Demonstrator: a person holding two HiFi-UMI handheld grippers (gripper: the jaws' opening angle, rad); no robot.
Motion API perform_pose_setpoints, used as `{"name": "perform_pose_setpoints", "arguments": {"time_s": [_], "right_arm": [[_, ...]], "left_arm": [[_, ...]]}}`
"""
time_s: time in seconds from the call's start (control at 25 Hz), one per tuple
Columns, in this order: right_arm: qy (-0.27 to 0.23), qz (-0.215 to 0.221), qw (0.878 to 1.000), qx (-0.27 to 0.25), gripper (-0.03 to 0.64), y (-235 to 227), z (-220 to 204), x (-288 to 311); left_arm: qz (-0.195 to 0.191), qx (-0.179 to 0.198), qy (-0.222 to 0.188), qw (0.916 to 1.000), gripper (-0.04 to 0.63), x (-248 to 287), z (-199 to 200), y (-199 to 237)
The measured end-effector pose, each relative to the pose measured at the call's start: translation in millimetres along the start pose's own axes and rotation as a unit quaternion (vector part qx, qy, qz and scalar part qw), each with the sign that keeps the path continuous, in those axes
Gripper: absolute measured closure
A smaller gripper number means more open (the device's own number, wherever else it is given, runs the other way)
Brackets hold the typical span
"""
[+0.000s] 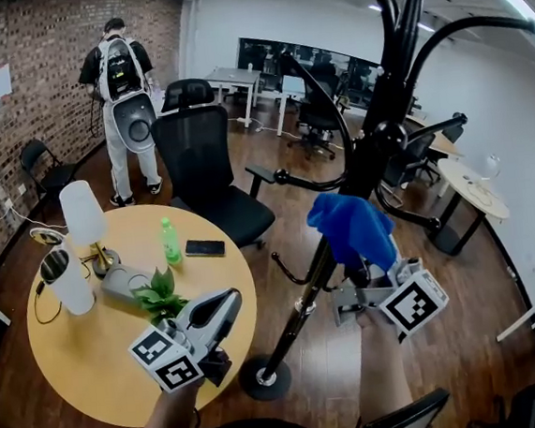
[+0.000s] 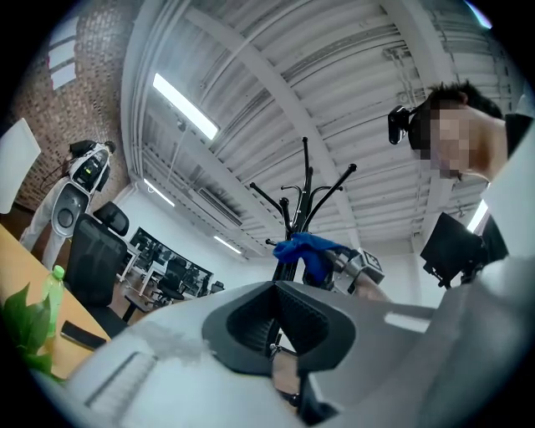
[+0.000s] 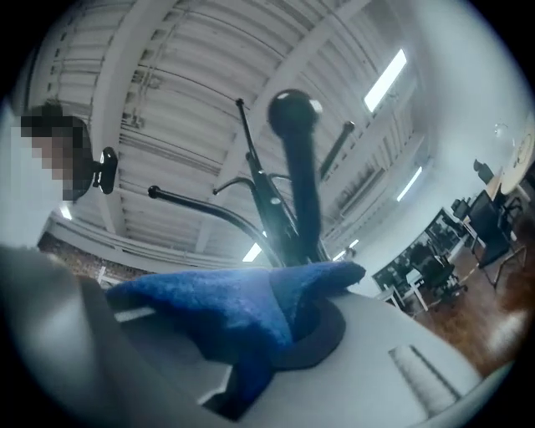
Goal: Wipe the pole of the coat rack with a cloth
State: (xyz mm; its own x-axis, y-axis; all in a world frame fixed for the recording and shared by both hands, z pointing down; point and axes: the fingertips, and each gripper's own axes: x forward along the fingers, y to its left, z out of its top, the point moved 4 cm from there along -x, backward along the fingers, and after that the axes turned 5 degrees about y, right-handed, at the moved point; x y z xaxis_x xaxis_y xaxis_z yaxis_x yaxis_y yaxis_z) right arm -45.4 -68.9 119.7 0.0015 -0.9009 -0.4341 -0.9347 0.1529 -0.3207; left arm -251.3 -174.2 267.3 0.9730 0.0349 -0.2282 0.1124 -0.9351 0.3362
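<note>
The black coat rack pole (image 1: 290, 330) rises slanting from its round base (image 1: 264, 378) to the curved hooks (image 1: 399, 17). A blue cloth (image 1: 348, 224) is bunched against the pole at mid height, and my right gripper (image 1: 362, 270) is shut on it from below. In the right gripper view the cloth (image 3: 226, 301) fills the jaws, with a knobbed rack arm (image 3: 297, 167) behind it. My left gripper (image 1: 222, 307) hovers left of the pole over the table's edge, shut and holding nothing. In the left gripper view the rack (image 2: 301, 192) and cloth (image 2: 305, 249) lie ahead.
A round wooden table (image 1: 83, 353) at left carries a lamp (image 1: 84, 217), a white jug (image 1: 67, 279), a green bottle (image 1: 168, 239), a phone (image 1: 205, 248) and a small plant (image 1: 162, 294). A black office chair (image 1: 207, 167) stands behind. A person with a backpack (image 1: 124, 90) stands far back.
</note>
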Motion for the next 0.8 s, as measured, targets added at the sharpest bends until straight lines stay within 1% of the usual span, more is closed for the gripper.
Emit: {"name": "perform_pose_setpoints", "arguments": {"time_s": [0.12, 0.2, 0.32, 0.4, 0.52, 0.56, 0.6, 0.68, 0.76, 0.8], "right_arm": [[-0.019, 0.026, 0.999, -0.018, 0.595, 26.6, 23.4, 16.5], [-0.041, 0.050, 0.998, -0.027, 0.594, 45.9, 40.2, 20.5], [-0.067, 0.104, 0.991, -0.041, 0.595, 82.7, 65.3, 21.8], [-0.070, 0.144, 0.985, -0.069, 0.595, 113.7, 74.9, 18.4], [-0.085, 0.209, 0.968, -0.108, 0.595, 160.4, 86.7, 9.1], [-0.088, 0.222, 0.964, -0.118, 0.595, 170.3, 89.4, 8.3], [-0.090, 0.227, 0.961, -0.127, 0.595, 174.6, 91.0, 9.0], [-0.094, 0.215, 0.964, -0.127, 0.595, 166.3, 91.7, 12.0], [-0.095, 0.185, 0.972, -0.114, 0.595, 145.5, 89.7, 14.2], [-0.094, 0.160, 0.976, -0.118, 0.595, 134.2, 87.5, 15.0]], "left_arm": [[-0.002, 0.008, -0.007, 0.9999, 0.595, 2.6, 7.6, -0.9], [-0.005, 0.018, -0.013, 0.9997, 0.595, 3.4, 14.4, -1.8], [-0.007, 0.026, -0.021, 0.9994, 0.595, 3.6, 23.5, 0.0], [-0.010, 0.023, -0.028, 0.9993, 0.595, 4.0, 28.0, -0.2], [-0.013, 0.032, -0.031, 0.9989, 0.595, 6.8, 33.9, -2.6], [-0.014, 0.033, -0.032, 0.9988, 0.595, 7.9, 35.6, -3.0], [-0.015, 0.035, -0.033, 0.9987, 0.595, 8.5, 37.1, -3.2], [-0.014, 0.037, -0.034, 0.9986, 0.595, 8.5, 38.0, -3.2], [-0.013, 0.037, -0.032, 0.9987, 0.595, 8.4, 37.1, -2.7], [-0.013, 0.036, -0.031, 0.9988, 0.595, 8.6, 36.4, -2.3]]}}
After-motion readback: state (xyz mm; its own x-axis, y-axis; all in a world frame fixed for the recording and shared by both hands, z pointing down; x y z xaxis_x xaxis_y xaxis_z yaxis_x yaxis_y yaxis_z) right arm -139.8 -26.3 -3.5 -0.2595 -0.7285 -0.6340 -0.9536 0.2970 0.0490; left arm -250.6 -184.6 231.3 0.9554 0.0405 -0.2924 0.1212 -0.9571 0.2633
